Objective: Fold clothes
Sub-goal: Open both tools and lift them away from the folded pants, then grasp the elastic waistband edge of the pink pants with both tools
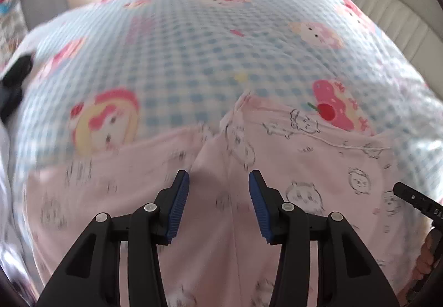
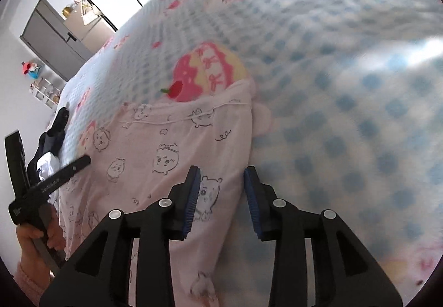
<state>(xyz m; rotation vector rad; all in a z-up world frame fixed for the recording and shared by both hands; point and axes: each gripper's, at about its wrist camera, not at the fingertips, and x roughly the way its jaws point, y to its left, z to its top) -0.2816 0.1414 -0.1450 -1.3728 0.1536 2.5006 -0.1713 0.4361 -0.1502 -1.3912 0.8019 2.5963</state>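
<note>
Where tongs [image 1: 218,201] gape: one pyjama [image 1: 221,168].

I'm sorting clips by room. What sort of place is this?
Probably a bedroom: a checked quilt over a bed, a padded headboard, a cabinet by the wall.
</note>
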